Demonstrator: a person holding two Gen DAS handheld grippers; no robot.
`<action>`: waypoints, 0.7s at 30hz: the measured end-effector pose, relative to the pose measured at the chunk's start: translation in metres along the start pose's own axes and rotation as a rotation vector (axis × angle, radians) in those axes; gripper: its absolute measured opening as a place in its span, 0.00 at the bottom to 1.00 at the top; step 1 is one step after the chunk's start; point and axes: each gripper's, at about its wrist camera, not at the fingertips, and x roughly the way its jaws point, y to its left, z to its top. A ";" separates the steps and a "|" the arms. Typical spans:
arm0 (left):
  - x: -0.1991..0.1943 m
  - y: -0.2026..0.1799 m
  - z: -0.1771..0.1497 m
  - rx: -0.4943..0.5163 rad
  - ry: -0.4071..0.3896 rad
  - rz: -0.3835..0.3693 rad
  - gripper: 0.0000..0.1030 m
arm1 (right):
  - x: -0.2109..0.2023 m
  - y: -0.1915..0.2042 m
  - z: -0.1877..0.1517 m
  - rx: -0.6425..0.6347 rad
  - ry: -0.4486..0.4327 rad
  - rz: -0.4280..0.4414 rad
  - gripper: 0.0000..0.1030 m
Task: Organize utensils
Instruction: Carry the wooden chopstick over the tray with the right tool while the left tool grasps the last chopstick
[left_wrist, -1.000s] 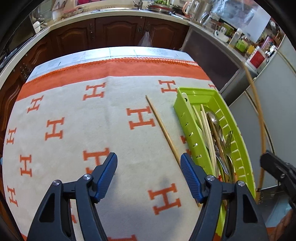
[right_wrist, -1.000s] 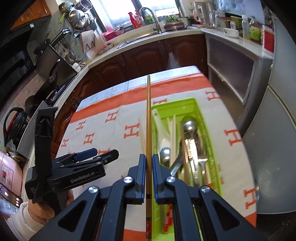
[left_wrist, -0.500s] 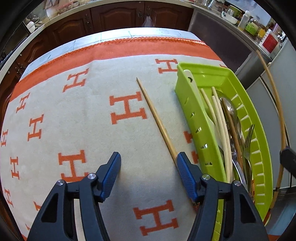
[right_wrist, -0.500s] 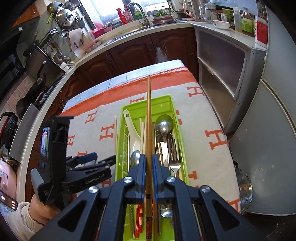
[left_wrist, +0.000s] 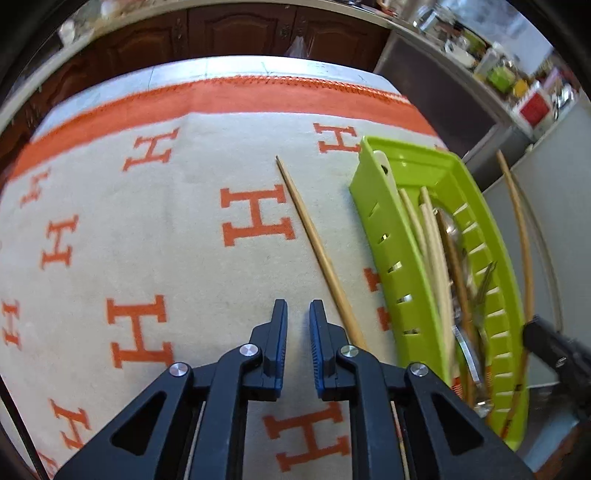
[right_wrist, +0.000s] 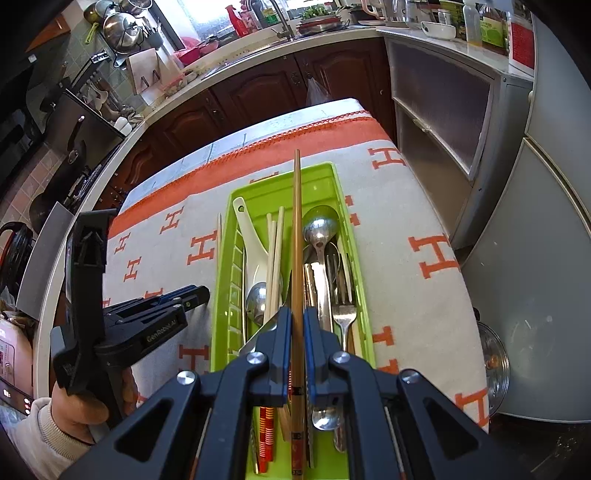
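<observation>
Since a second ago the left hand-held gripper (left_wrist: 297, 325) has drawn its blue pads in from a wide spread to a narrow gap with nothing between them, and the right hand-held gripper (right_wrist: 297, 325) has carried its chopstick (right_wrist: 296, 236) from beside the tray (right_wrist: 221, 288) to over its middle. That brown chopstick is pinched between the right pads and points straight away toward the tray's far end, above the utensils inside. A second chopstick (left_wrist: 314, 247) lies loose on the cloth (left_wrist: 147, 221), just left of the tray, slanting from far left to near right; its near end runs under the left gripper's right finger. The left pads hover just left of it, not on it. Inside the green tray lie pale chopsticks (right_wrist: 275, 254), a white spoon (right_wrist: 251, 240), metal spoons (right_wrist: 320, 229) and a fork (right_wrist: 343, 306), all lengthwise. The cream cloth with orange H marks covers the table, and kitchen cabinets (right_wrist: 258, 92) stand beyond its far edge.
</observation>
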 end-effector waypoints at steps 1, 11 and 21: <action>0.000 0.006 0.001 -0.034 0.006 -0.037 0.13 | 0.000 0.000 0.000 0.001 0.000 0.001 0.06; 0.006 -0.008 0.006 -0.002 0.002 -0.037 0.22 | 0.000 0.002 -0.001 -0.008 0.004 0.007 0.06; 0.014 -0.041 0.009 0.213 -0.016 0.017 0.41 | -0.003 -0.001 -0.004 0.003 0.003 -0.006 0.06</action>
